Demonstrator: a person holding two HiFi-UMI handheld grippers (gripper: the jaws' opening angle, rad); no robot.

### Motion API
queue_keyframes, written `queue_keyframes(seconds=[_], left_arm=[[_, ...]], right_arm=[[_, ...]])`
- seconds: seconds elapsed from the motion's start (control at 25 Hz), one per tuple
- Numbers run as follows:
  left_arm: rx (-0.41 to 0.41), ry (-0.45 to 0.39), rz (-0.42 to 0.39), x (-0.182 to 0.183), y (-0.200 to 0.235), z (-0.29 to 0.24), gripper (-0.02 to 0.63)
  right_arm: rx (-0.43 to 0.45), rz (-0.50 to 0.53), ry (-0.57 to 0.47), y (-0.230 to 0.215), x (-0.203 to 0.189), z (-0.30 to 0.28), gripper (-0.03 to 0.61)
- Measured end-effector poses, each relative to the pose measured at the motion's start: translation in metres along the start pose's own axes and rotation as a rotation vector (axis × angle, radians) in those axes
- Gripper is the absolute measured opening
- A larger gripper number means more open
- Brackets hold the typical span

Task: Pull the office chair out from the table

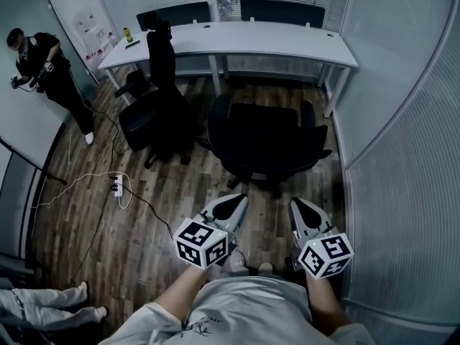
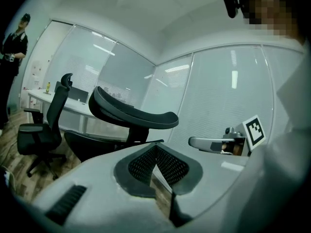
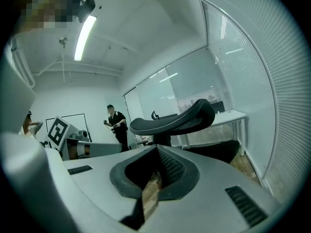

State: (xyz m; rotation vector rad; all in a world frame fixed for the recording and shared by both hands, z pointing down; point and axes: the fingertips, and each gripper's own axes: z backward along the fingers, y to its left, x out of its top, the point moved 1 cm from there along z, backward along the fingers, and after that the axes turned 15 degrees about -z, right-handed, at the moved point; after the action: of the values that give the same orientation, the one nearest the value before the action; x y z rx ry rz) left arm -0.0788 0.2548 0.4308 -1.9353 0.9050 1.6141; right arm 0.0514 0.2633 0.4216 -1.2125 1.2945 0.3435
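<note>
Behind the office chair [image 1: 266,139], left gripper [image 1: 233,203] and right gripper [image 1: 300,208] point forward, jaws together.

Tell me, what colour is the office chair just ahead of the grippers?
The office chair is black all over; the head view shows it best.

The right claw [image 3: 156,152] is closed, empty; beyond its tips stands the black office chair [image 3: 175,120], the white table [image 3: 234,115] behind; a person [image 3: 115,123] stands left.

Wood floor [image 1: 72,228] (dark planks), office chair [image 1: 269,139], second chair [image 1: 151,113], power strip [image 1: 117,187]
</note>
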Motion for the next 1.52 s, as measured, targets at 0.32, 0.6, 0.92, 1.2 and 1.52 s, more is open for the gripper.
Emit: queue_keyframes(seconds=[0.32,0.6,0.92,1.2,1.52], left_arm=[[0.041,0.02,-0.028,-0.005,-0.003,0.005,0.011],[0.051,0.019,-0.037,0.0,-0.004,0.004,0.011],[0.039,0.036,-0.043,-0.003,-0.01,0.004,0.011],[0.036,0.047,-0.06,-0.004,-0.014,0.002,0.011],[0.034,0.051,-0.054,-0.006,-0.015,0.003,0.011]], right_arm=[[0.029,-0.004,0.031,0.0,-0.008,0.0,0.008],[0.046,0.003,0.035,0.001,-0.005,-0.002,0.008],[0.044,0.018,0.052,0.0,-0.01,0.001,0.008],[0.054,0.014,0.063,0.001,-0.012,0.001,0.008],[0.058,0.019,0.068,0.002,-0.013,0.001,0.008]])
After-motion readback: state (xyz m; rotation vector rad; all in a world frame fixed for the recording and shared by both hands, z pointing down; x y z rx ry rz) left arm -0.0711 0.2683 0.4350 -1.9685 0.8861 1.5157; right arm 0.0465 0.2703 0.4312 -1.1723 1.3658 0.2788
